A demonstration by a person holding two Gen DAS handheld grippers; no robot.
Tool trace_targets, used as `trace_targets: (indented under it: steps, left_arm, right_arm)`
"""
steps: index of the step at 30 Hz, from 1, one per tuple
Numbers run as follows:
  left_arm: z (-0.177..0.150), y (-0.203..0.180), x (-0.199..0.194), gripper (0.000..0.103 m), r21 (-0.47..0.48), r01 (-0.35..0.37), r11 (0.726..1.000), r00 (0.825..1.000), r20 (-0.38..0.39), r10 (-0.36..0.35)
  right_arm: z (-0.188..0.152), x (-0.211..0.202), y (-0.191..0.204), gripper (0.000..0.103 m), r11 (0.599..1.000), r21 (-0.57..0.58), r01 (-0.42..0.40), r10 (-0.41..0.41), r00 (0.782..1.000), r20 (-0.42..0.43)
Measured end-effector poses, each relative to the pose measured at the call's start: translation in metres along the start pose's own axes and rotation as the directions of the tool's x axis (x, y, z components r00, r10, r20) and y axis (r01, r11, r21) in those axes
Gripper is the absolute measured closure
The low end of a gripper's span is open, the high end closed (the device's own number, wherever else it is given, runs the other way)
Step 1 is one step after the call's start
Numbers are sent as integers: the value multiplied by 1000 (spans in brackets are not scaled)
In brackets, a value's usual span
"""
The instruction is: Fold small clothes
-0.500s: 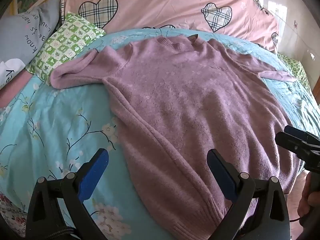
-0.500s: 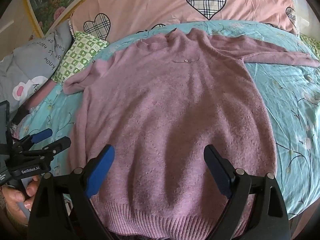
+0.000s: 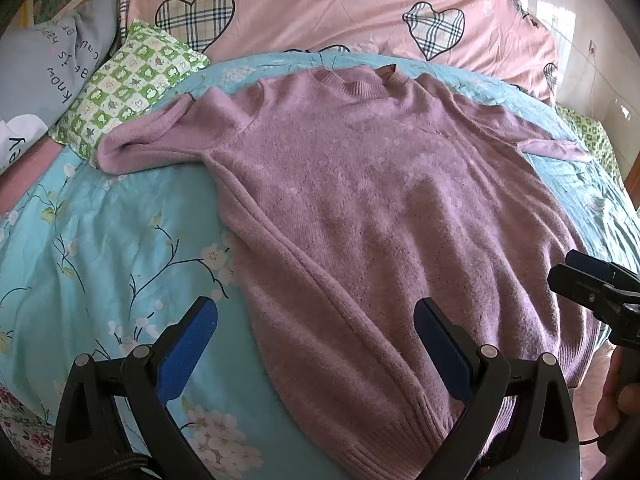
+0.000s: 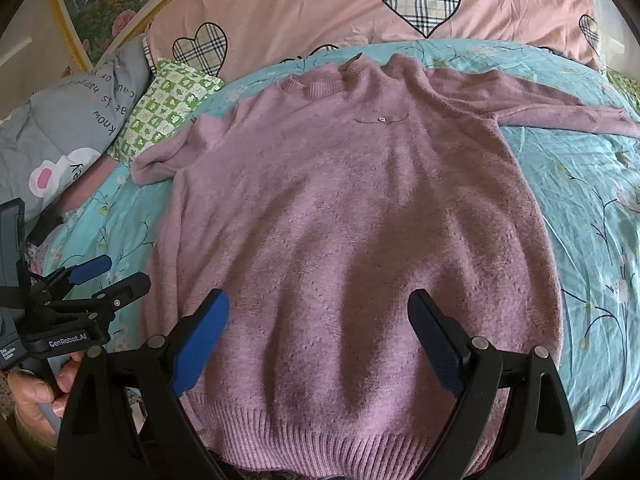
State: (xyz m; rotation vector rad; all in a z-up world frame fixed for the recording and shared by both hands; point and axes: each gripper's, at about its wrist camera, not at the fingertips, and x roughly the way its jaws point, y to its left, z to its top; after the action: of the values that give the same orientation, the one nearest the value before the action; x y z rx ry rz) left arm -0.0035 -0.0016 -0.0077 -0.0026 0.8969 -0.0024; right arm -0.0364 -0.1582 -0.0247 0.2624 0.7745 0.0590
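So there's a mauve knit sweater (image 4: pixel 352 216) laid flat, front up, on a bed with a turquoise floral sheet (image 3: pixel 100 248), neckline pointing away toward the pink quilt with plaid hearts (image 4: pixel 320 4) and the ribbed hem (image 4: pixel 320 436) closest to the cameras. One sleeve is bunched up short on the left side, right by a green checked pillow (image 3: pixel 136 92), and the other sleeve runs out long toward the right edge of the bed. The right gripper (image 4: pixel 318 338) is spread wide open and empty, hovering over the lower middle of the sweater just above the hem, both blue pads (image 4: pixel 202 342) over the fabric but I can't see them actually touching it. The left gripper (image 3: pixel 316 346) is open too, holding nothing, and it straddles the sweater's left side seam near the hem: its left finger is over bare sheet, its right finger over the knit. From the right wrist view you can see the left gripper off by the sweater's lower left corner with the person's hand (image 4: pixel 36 396) around its handle. A grey pillow with printed lettering (image 4: pixel 68 120) sits further back left.
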Motion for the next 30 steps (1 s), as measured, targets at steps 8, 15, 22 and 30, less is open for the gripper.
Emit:
trace_targets:
  steps: [8, 15, 22, 30]
  left_arm:
    - [7, -4, 7, 4, -8, -3, 1000, 1000, -23, 3]
    - [9, -4, 10, 4, -7, -2, 1000, 1000, -16, 2]
    - [14, -9, 17, 4, 0, 7, 1000, 1000, -12, -7]
    - [26, -19, 29, 4, 6, 30, 1000, 999, -24, -30]
  right_arm:
    - [1, 2, -2, 12, 1000, 10, -1, 1, 1000, 0]
    - [1, 3, -5, 12, 1000, 19, -6, 6, 1000, -1]
    - [2, 2, -13, 12, 999, 51, -16, 15, 1000, 13]
    - [11, -5, -37, 12, 994, 109, -10, 6, 999, 38]
